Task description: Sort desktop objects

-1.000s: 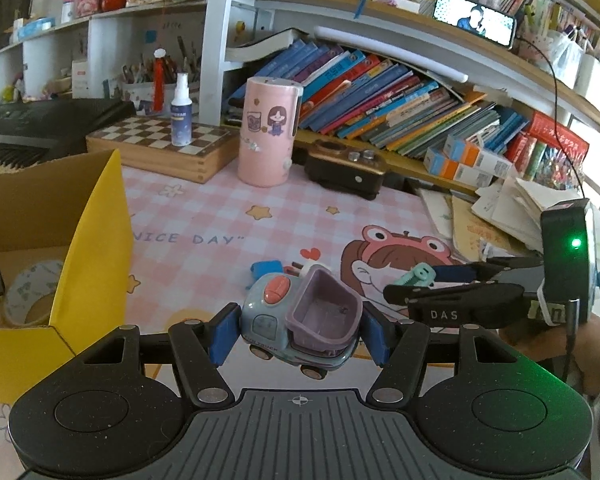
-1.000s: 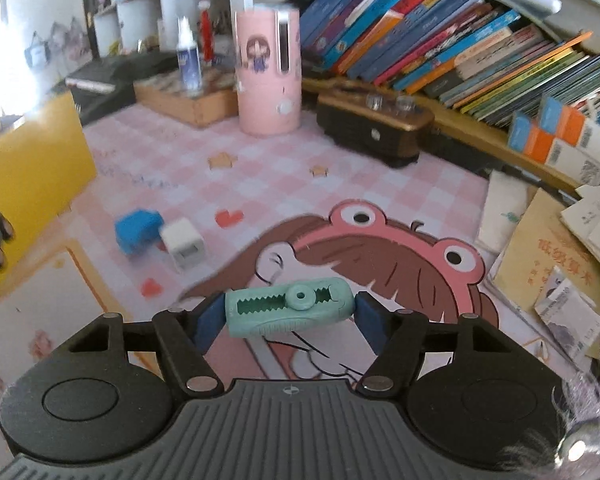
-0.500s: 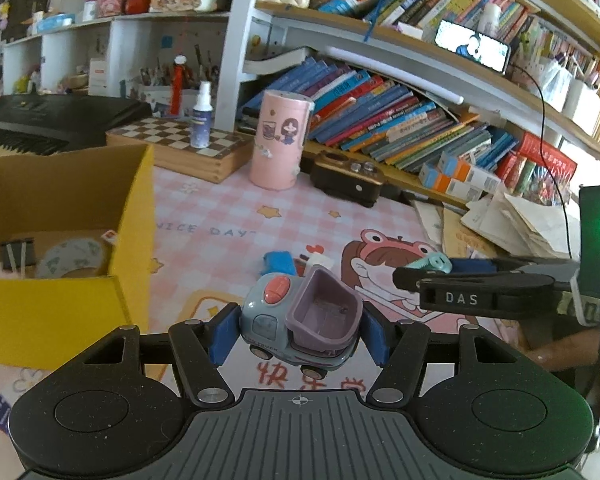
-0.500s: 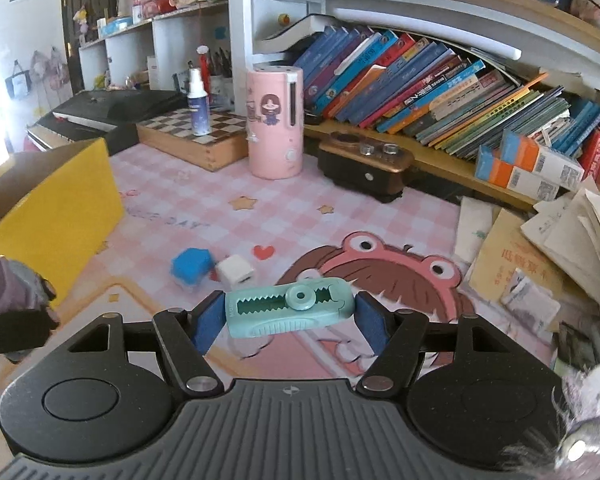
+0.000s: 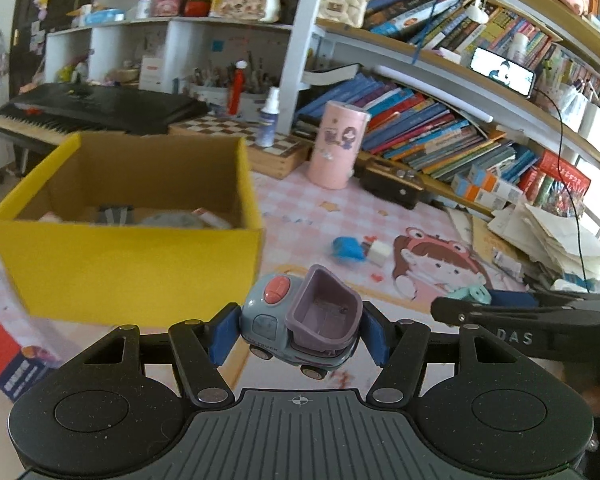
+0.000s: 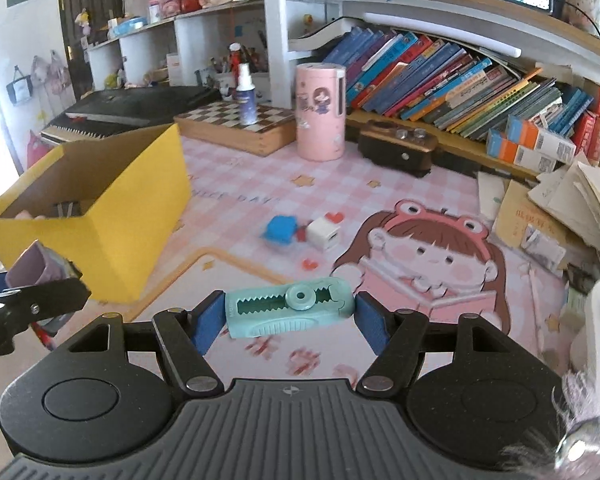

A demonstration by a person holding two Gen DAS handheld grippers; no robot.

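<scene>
While the left gripper [image 5: 298, 330] is clamping a toy truck [image 5: 300, 320] between its blue pads, the right gripper [image 6: 288, 316] is pinching a mint green tool [image 6: 290, 312] lengthwise, its jaws likewise standing partly apart around their load. Both are hanging above the pink mat [image 6: 380, 200], clear of it. A yellow box [image 5: 132, 248] is sitting open to the left of both grippers, holding a few items that are too blurred to name, perhaps clips and paper. On the mat, a blue block [image 6: 280, 230] and a white cube [image 6: 324, 236] are lying just beside each other, well apart from both grippers. A pink canister [image 6: 320, 112] is standing upright farther back, near a chessboard [image 6: 236, 124] with a spray bottle [image 6: 246, 98] standing on it.
</scene>
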